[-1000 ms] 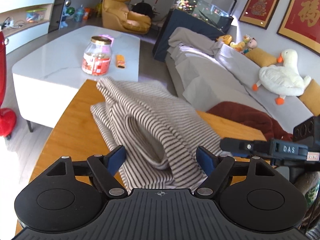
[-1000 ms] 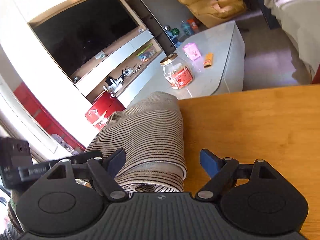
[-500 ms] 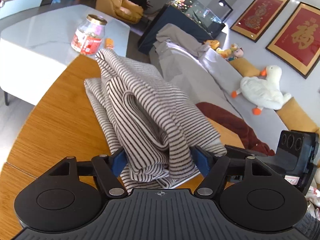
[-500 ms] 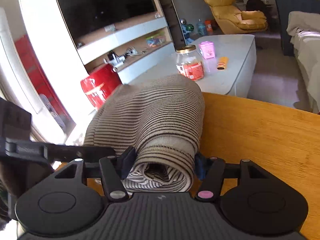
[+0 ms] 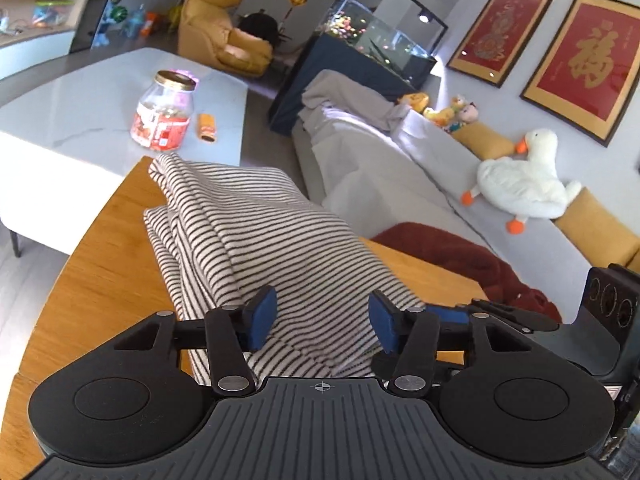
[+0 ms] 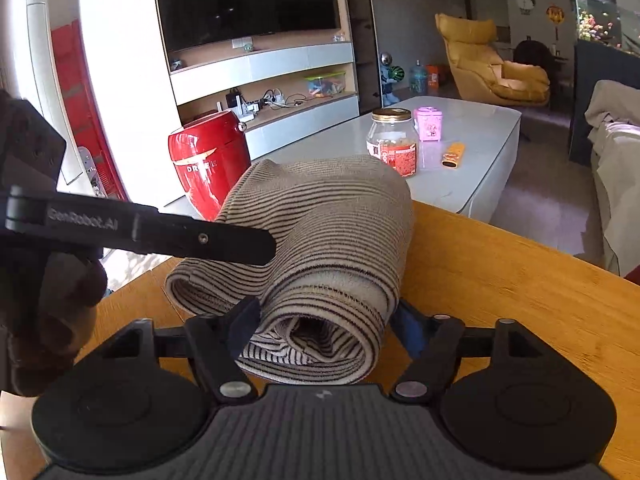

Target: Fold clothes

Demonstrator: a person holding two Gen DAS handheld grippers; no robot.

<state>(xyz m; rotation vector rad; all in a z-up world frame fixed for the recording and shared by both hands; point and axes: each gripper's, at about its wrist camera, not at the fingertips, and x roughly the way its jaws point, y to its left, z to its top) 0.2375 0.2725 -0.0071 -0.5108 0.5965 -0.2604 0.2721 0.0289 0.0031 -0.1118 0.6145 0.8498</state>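
The striped garment (image 5: pixel 272 256) lies bunched on the wooden worktop (image 5: pixel 104 280), running from the centre of the left wrist view up toward 11 o'clock, where its far corner reaches the worktop's edge. Its near end passes between the blue pads of the left tool (image 5: pixel 322 320); the pads stand apart with cloth between them, and a gap shows at each pad, so the tool is not clamped. The hem below is cut off by the tool's body.

In the right wrist view the garment (image 6: pixel 332 240) is a thick roll at centre. The right tool (image 6: pixel 324 328) has a finger at each side of the roll; the finger at 3 o'clock is mostly hidden behind the cloth, so I cannot tell whether it presses or merely flanks. An arm of the left tool crosses in from 9 o'clock and covers part of the roll.

Beyond, at 12 to 1 o'clock, a white table (image 6: pixel 480 132) carries a glass jar (image 6: pixel 394 140), its lower edge hidden by the roll.
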